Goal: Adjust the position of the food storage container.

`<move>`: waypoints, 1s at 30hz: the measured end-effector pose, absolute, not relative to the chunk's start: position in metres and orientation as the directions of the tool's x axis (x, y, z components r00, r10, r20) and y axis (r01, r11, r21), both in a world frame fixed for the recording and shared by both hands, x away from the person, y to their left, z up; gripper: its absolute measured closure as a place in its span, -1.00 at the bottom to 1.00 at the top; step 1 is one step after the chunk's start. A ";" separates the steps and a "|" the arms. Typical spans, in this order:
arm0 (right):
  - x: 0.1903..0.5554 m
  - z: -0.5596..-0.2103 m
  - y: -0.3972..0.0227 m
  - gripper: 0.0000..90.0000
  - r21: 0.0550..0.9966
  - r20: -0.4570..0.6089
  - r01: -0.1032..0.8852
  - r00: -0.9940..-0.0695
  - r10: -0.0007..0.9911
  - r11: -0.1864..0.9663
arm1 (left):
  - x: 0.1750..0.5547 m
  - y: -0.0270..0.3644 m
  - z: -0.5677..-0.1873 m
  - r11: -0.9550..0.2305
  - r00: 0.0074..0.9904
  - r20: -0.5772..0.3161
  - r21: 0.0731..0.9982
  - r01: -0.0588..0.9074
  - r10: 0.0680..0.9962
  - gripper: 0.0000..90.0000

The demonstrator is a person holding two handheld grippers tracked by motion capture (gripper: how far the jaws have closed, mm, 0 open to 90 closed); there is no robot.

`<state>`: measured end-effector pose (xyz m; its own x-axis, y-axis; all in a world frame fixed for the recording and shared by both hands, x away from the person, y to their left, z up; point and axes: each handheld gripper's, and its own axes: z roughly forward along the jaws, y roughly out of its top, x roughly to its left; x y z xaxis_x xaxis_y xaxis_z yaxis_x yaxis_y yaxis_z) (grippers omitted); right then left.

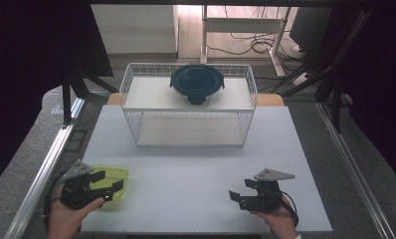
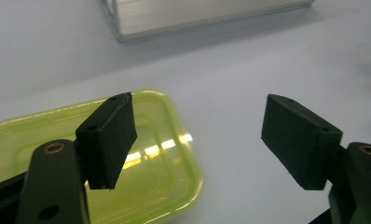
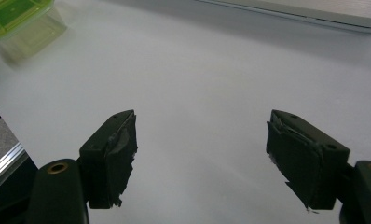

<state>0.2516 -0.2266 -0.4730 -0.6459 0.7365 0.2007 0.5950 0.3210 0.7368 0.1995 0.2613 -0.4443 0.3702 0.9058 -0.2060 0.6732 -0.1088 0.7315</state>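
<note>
High view: left gripper point(image 1: 106, 183), jaws apart, hovers over one yellow-green container point(image 1: 115, 180) at the white board's point(image 1: 196, 189) near-left corner. Right gripper point(image 1: 237, 195), jaws apart, holds nothing near-right. One wire basket point(image 1: 188, 127) behind carries one dark round lid point(image 1: 197, 81). No writing is legible.

Left gripper point(image 1: 108, 185) seemingly over green container point(image 1: 114, 180).
</note>
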 end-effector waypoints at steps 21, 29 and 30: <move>0.253 -0.475 -0.229 -0.48 0.734 0.205 0.601 -0.640 0.741 0.315 | 0.230 0.334 -0.466 0.000 0.169 -0.198 0.651 0.759 0.965 0.21; 0.254 -0.476 -0.230 -0.49 0.730 0.207 0.607 -0.633 0.746 0.313 | 0.231 0.355 -0.477 0.022 0.123 -0.185 0.632 0.775 0.975 0.76; 0.255 -0.476 -0.230 -0.49 0.730 0.207 0.608 -0.633 0.746 0.313 | 0.231 0.356 -0.478 0.026 0.119 -0.189 0.626 0.780 0.975 0.76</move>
